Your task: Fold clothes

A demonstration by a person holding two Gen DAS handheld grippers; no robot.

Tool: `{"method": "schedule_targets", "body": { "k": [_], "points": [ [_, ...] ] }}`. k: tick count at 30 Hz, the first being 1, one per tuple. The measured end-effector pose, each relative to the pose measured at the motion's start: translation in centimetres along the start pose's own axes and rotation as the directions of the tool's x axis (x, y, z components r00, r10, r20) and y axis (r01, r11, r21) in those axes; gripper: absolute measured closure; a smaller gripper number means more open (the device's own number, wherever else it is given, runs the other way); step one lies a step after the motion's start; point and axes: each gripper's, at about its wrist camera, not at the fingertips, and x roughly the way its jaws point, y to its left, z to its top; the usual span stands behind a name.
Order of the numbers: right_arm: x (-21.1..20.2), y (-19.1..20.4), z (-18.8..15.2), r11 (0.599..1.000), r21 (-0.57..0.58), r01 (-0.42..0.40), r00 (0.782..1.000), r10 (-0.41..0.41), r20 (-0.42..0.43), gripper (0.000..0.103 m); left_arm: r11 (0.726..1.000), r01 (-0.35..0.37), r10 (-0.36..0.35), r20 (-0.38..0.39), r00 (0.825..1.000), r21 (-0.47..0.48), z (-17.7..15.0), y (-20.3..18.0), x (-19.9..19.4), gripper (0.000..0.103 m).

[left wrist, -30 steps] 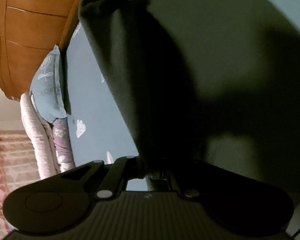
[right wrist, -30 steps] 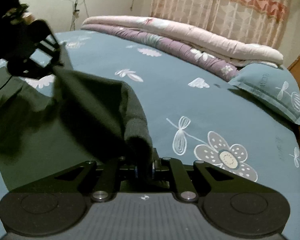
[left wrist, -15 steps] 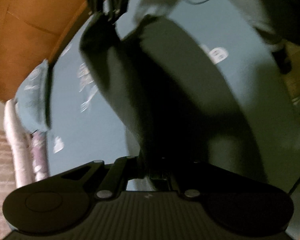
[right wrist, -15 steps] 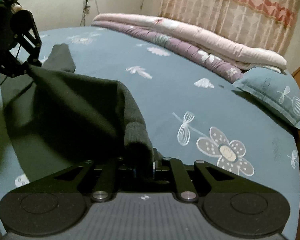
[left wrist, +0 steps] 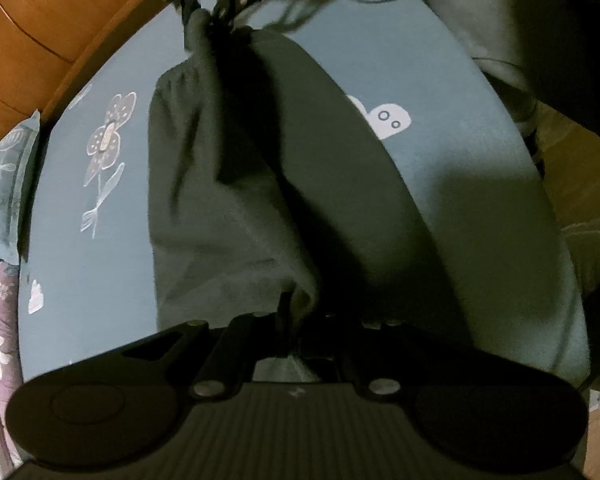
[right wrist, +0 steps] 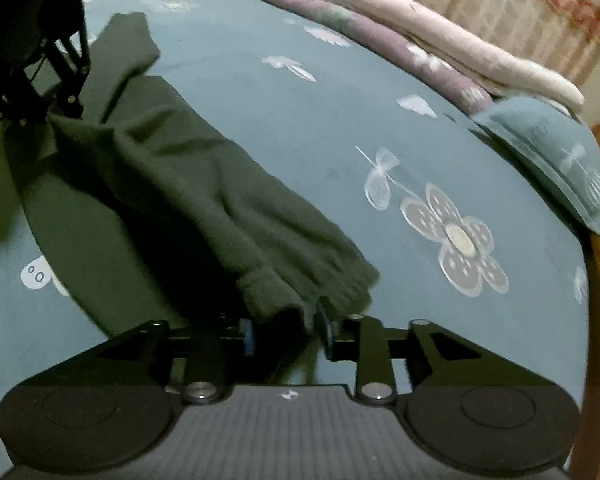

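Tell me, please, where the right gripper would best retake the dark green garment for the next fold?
Probably the ribbed cuff end of the dark green garment, lying bunched between the right gripper fingers, which have just been opening. Come in low from the near edge: that thick band offers a firm bite.

Bed [right wrist: 284,128] with blue floral sheet. Dark green garment [right wrist: 188,208] lies across its near left part. Teal pillow [right wrist: 556,160] far right, rolled quilt [right wrist: 380,28] along far edge.

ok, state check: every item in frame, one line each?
dark green garment: draped over the bedsheet, bunched, fold unfinished
left gripper: shut on a garment corner
right gripper: jaws have just been opening, cloth edge loose between them
pillow: lying at the bed edge
quilt: rolled along the far side
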Motion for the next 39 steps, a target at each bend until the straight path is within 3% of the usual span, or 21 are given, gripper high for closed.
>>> {"method": "schedule_targets", "body": {
  "k": [5, 7, 9, 11, 13, 15, 18, 21, 22, 23, 25, 29, 33, 39],
  "points": [
    [-2.7, 1.1, -0.6, 0.988, 0.139, 0.072, 0.990, -0.054, -0.128, 0.061, 1.000, 0.003, -0.003, 0.039, 0.999, -0.002, -1.0, -0.1, 0.3, 0.103],
    [-3.8, 1.2, -0.5, 0.957, 0.277, 0.084, 0.986, -0.039, -0.165, 0.061, 1.000, 0.001, -0.001, 0.052, 0.999, -0.002, -1.2, -0.2, 0.5, 0.103],
    [-5.0, 1.5, -0.5, 0.896, 0.442, 0.043, 0.991, 0.016, -0.129, 0.061, 1.000, -0.001, 0.001, 0.064, 0.998, -0.003, -1.4, -0.2, 0.5, 0.103],
    [-5.6, 1.5, -0.8, 0.778, 0.626, -0.055, 0.995, 0.096, -0.032, 0.056, 1.000, -0.002, 0.002, 0.077, 0.997, -0.004, -1.6, -0.3, 0.5, 0.103],
    [-5.1, 1.8, -1.7, 0.610, 0.777, -0.154, 0.986, 0.144, 0.082, 0.056, 1.000, -0.003, 0.004, 0.089, 0.996, -0.008, -1.8, -0.2, 0.5, 0.103],
    [-4.1, 2.4, -2.7, 0.458, 0.866, -0.202, 0.978, 0.137, 0.155, 0.056, 1.000, -0.006, 0.007, 0.098, 0.995, -0.007, -2.0, -0.2, 0.4, 0.103],
    [-2.9, 3.3, -4.5, 0.264, 0.939, -0.220, 0.975, 0.049, 0.215, 0.056, 1.000, -0.009, 0.010, 0.104, 0.995, -0.015, -2.1, -0.3, 0.3, 0.103],
    [-2.2, 3.8, -6.3, 0.103, 0.977, -0.185, 0.978, -0.076, 0.193, 0.056, 1.000, -0.008, 0.010, 0.099, 0.995, -0.016, -2.1, -0.3, 0.2, 0.103],
    [-1.9, 3.9, -6.7, 0.073, 0.981, -0.178, 0.977, -0.103, 0.185, 0.058, 1.000, -0.009, 0.010, 0.096, 0.995, -0.014, -2.0, -0.3, 0.2, 0.103],
    [-1.5, 3.9, -7.0, 0.054, 0.983, -0.175, 0.975, -0.126, 0.181, 0.071, 1.000, -0.011, 0.011, 0.091, 0.996, -0.004, -1.9, -0.3, 0.1, 0.103],
    [-0.9, 3.9, -7.2, 0.042, 0.985, -0.165, 0.974, -0.150, 0.169, 0.098, 1.000, -0.014, 0.012, 0.080, 0.997, 0.018, -1.7, -0.4, -0.1, 0.103],
    [-0.7, 2.9, -6.2, 0.103, 0.986, -0.128, 0.974, -0.176, 0.145, 0.099, 0.996, -0.022, 0.016, 0.072, 0.997, 0.090, -0.9, -0.6, -1.3, 0.103],
    [-0.8, 1.9, -5.3, 0.197, 0.980, -0.041, 0.979, -0.187, 0.078, 0.099, 0.989, -0.012, -0.001, 0.083, 0.997, 0.149, 0.2, -1.5, -1.5, 0.103],
    [-0.9, 2.6, -4.4, 0.301, 0.949, 0.095, 0.984, -0.172, -0.044, 0.097, 0.988, -0.001, -0.011, 0.080, 0.997, 0.155, 1.0, -2.5, -0.5, 0.103]
  ]
}}
